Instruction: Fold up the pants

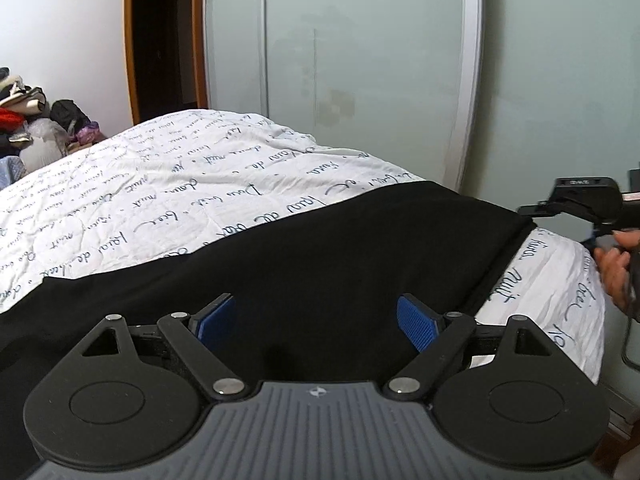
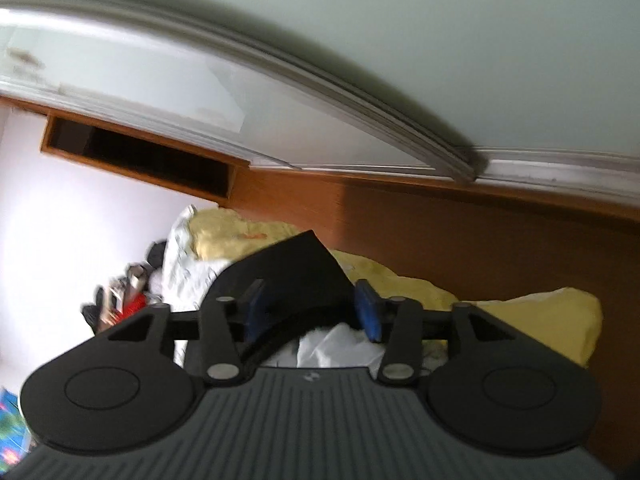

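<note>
Pants, black and smooth, lie in a long band across my bed, running from about eight o'clock to two o'clock in the left wrist view, on the white script-print quilt. The cloth looks flat there, with one straight edge at the far end and hardly a wrinkle on top.

My left gripper hangs low over the dark cloth with its blue pads standing well apart and nothing pinched between them. My right gripper is tilted and the picture is blurred; its jaws are partly apart, and a corner of the black fabric sits between them, rising toward twelve o'clock. I judge the pads are not pressing on it, though the left pad is close.

The risk, as I see it: that raised corner could flop crooked as I let it go, so the fold lands skewed. The cloth might also catch on a pad and drag off line when I pull away. My right hand shows at three o'clock in the left view.
</note>
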`<state>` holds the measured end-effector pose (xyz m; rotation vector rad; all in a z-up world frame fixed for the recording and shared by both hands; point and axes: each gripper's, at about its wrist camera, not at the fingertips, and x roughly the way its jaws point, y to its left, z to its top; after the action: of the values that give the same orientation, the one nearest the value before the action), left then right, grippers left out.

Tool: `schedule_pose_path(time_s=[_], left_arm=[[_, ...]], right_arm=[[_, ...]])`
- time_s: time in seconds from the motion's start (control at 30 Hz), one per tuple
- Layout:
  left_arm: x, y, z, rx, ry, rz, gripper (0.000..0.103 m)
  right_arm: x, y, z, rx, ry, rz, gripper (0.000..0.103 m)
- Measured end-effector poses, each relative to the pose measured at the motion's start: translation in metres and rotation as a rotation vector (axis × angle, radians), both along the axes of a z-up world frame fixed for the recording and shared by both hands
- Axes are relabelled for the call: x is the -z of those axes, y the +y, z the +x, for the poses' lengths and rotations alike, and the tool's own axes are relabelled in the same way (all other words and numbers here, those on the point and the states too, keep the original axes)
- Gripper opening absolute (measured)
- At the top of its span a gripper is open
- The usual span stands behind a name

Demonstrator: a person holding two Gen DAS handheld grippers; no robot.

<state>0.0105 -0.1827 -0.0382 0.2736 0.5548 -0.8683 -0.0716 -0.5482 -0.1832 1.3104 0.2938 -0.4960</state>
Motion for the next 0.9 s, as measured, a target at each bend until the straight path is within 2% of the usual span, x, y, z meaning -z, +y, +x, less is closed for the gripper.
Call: schedule_pose_path(time_s=[0.1, 0.27, 0.33, 0.4, 0.43, 0.67, 0.73, 0.83, 0.87, 0.9], left_arm=[[0.001, -0.001, 0.004, -0.021, 0.008, -0.003, 0.088], [0.005, 0.001, 0.009, -0.04, 0.049, 0.005, 0.088], [0.005, 0.002, 0.008, -0.035, 0.044, 0.005, 0.088], [0.004, 0.002, 0.007, -0.031, 0.035, 0.006, 0.088], [0.004, 0.002, 0.007, -0.029, 0.031, 0.005, 0.088], [0.004, 0.003, 0.008, -0.01, 0.036, 0.004, 0.088], [0.006, 0.002, 0.009, -0.016, 0.042, 0.01, 0.088], [0.009, 0.002, 0.011, -0.02, 0.055, 0.026, 0.088], [0.009, 0.003, 0.011, -0.019, 0.053, 0.027, 0.088], [0.009, 0.004, 0.01, -0.018, 0.048, 0.027, 0.088]], right_arm=[[-0.005, 0.005, -0.012, 0.012, 0.03, -0.046, 0.056], [-0.001, -0.003, -0.013, 0.02, -0.016, -0.012, 0.055], [-0.004, -0.006, -0.008, 0.016, -0.004, -0.055, 0.043], [-0.005, -0.008, -0.005, 0.01, 0.011, -0.068, 0.013], [-0.005, -0.009, -0.004, 0.015, 0.017, -0.073, 0.009], [-0.042, 0.012, -0.029, 0.097, -0.006, -0.251, 0.006], [-0.048, 0.012, -0.032, 0.087, 0.019, -0.28, 0.006], [-0.037, 0.008, -0.027, 0.067, 0.074, -0.241, 0.006], [-0.033, 0.006, -0.023, 0.048, 0.092, -0.222, 0.01], [-0.031, 0.006, -0.022, 0.052, 0.115, -0.207, 0.019]])
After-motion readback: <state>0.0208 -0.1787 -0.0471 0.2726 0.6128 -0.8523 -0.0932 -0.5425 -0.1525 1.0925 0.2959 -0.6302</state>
